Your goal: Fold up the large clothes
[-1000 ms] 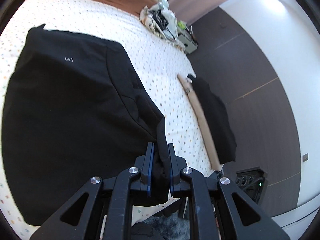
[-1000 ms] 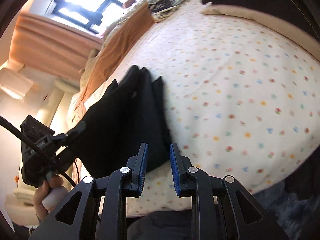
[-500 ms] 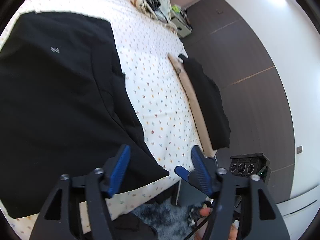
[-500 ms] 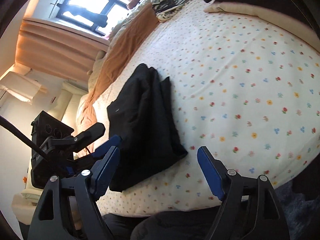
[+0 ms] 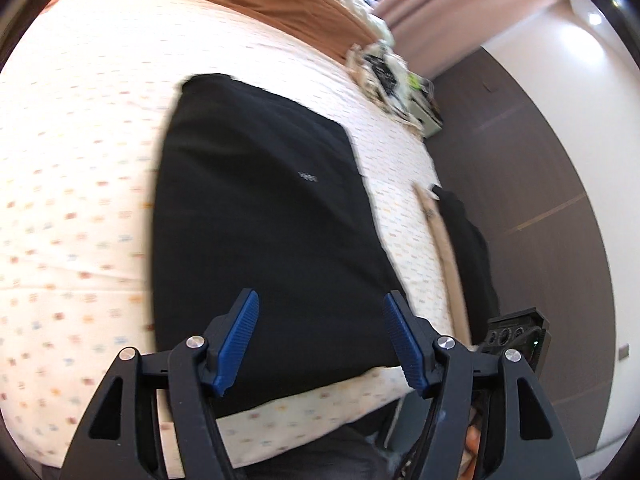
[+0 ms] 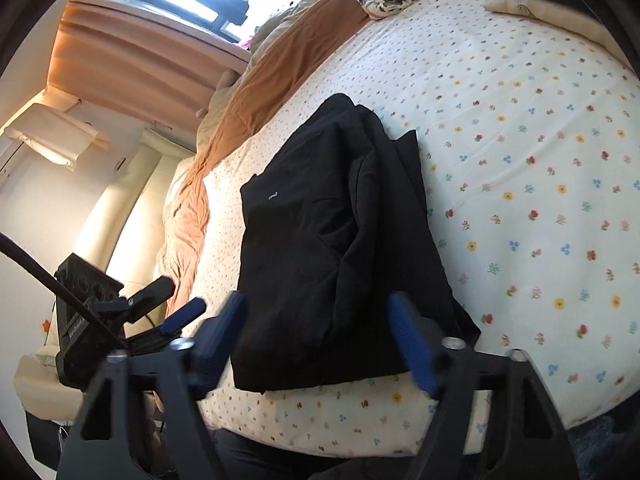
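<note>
A large black garment [image 5: 260,220] lies folded flat on the flowered bed sheet [image 5: 80,200], with a small white logo on top. My left gripper [image 5: 320,304] hovers open over its near edge, with nothing between the blue pads. In the right wrist view the same garment [image 6: 320,240] lies as a rumpled folded stack near the bed's front edge. My right gripper [image 6: 316,308] stands in front of that edge. Its jaws are closing, the pads are still apart, and they press on nothing. One blue fingertip [image 6: 184,314] of the left gripper shows at the lower left.
A brown blanket [image 5: 280,0] covers the far side of the bed. Another black garment [image 5: 468,240] lies on a beige one at the bed's right edge. A pile of cables and cloth [image 5: 384,68] sits at the far corner. A dark panelled wall [image 5: 540,200] runs alongside.
The left gripper let go of the garment's corner, opened and swung sideways over the garment. The right gripper opened wide, then narrowed again while shifting toward the garment's near edge.
</note>
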Action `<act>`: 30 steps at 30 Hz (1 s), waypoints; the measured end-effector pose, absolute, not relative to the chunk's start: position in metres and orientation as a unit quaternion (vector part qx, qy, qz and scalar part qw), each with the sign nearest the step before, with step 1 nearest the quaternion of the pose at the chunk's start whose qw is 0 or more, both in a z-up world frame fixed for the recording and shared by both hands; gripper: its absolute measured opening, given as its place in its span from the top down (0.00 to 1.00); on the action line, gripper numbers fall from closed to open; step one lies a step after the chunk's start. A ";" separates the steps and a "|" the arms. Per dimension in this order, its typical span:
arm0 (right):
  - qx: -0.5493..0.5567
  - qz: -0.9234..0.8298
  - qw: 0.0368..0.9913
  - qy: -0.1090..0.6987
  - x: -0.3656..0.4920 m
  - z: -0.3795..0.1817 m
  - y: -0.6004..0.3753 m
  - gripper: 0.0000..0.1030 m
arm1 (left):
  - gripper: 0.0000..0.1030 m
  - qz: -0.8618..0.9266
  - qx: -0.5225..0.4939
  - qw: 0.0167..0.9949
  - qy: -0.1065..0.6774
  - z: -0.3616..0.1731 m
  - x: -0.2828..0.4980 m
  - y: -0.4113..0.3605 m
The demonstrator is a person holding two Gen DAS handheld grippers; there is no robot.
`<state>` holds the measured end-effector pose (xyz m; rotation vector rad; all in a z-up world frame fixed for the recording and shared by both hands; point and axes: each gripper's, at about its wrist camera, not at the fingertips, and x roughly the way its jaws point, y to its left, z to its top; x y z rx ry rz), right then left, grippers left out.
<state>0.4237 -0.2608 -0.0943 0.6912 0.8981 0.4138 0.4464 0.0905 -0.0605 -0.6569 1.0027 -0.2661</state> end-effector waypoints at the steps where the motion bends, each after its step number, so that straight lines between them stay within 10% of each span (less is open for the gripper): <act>1: 0.328 0.194 0.822 0.423 0.426 -0.098 -0.260 0.77 | 0.37 -0.114 -0.304 0.819 0.473 -0.065 0.444 0.097; 6: 0.343 0.200 0.827 0.398 0.420 -0.102 -0.262 0.92 | 0.37 -0.085 -0.312 0.812 0.486 -0.090 0.447 0.114; 30: 0.422 0.179 0.783 0.420 0.401 -0.155 -0.309 0.89 | 0.44 -0.116 -0.306 0.795 0.511 -0.135 0.444 0.103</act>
